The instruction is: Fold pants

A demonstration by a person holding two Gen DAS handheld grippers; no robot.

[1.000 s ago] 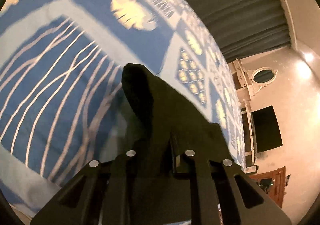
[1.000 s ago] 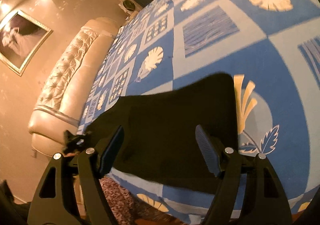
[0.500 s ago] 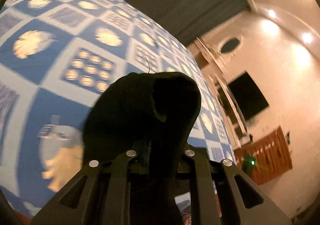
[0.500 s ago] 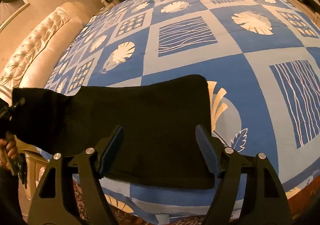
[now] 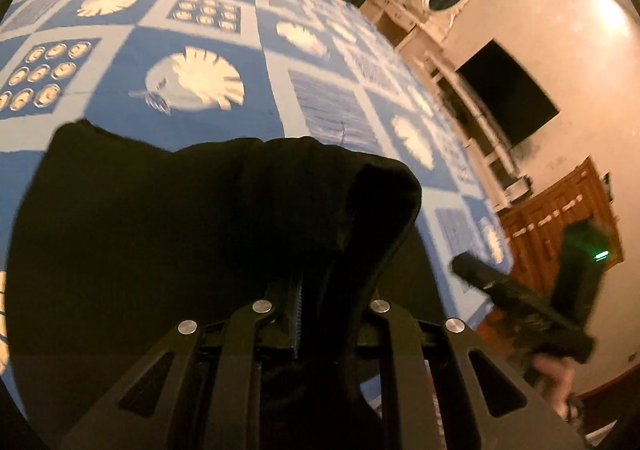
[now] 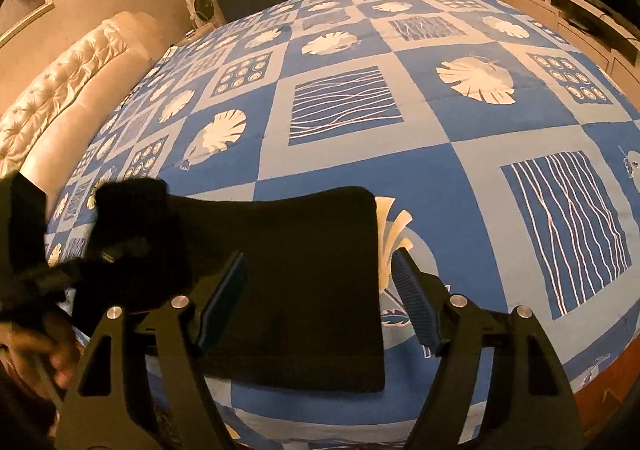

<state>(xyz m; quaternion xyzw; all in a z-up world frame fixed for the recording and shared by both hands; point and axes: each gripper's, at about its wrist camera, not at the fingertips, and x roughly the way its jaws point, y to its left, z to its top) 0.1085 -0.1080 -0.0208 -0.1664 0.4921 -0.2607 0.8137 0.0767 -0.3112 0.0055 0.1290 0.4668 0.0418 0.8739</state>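
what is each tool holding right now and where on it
The left tool is shut on the black pants, pinching a bunched end lifted off the bedspread. The right tool is open, holding nothing.

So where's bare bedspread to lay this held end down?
Bare bedspread lies beyond and right of the pants. It is crowded at the near left, where the left gripper lifts the bunched end; right gripper hovers open.
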